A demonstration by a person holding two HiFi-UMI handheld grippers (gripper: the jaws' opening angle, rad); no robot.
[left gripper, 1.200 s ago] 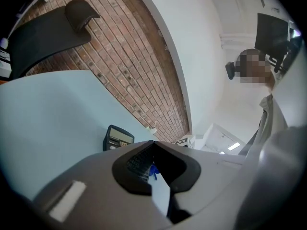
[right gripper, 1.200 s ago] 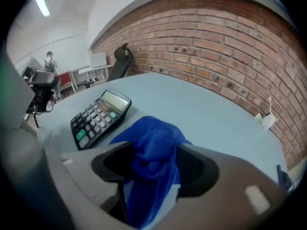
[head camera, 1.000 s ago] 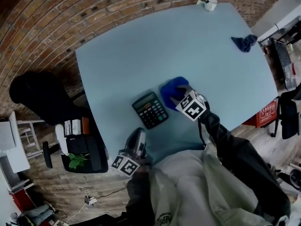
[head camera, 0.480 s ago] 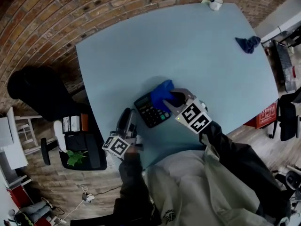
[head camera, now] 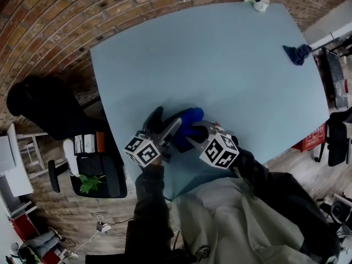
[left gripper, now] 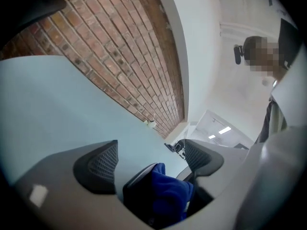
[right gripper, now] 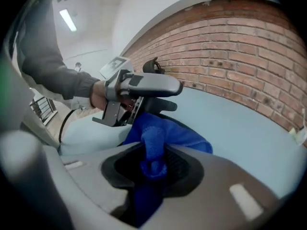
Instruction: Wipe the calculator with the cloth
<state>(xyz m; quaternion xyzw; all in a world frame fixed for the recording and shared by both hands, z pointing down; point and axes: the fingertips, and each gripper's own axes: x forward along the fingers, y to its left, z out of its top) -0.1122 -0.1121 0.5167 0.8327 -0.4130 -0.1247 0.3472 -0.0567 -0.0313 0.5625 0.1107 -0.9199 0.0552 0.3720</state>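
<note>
The black calculator (left gripper: 136, 193) lies near the front edge of the pale blue table (head camera: 220, 65). In the head view the blue cloth (head camera: 190, 122) and both grippers hide most of it. My left gripper (head camera: 165, 123) points along the table, its jaws opening wide on either side of the calculator, pads clear of it. In the left gripper view the calculator's dark edge and the cloth (left gripper: 170, 195) show between the fingers (left gripper: 100, 162). My right gripper (head camera: 193, 132) is shut on the cloth (right gripper: 153, 147), which it holds down on the calculator. The left gripper (right gripper: 144, 85) sits just beyond the cloth.
A second dark blue cloth (head camera: 297, 53) lies at the table's far right edge. A white cup (head camera: 261, 3) stands at the far corner. A black chair (head camera: 47, 111) and a shelf with a small plant (head camera: 91, 185) stand off the table's left side.
My left gripper moved up from the table's front edge to the calculator and opened its jaws around it. My right gripper carried the cloth leftward onto the calculator.
</note>
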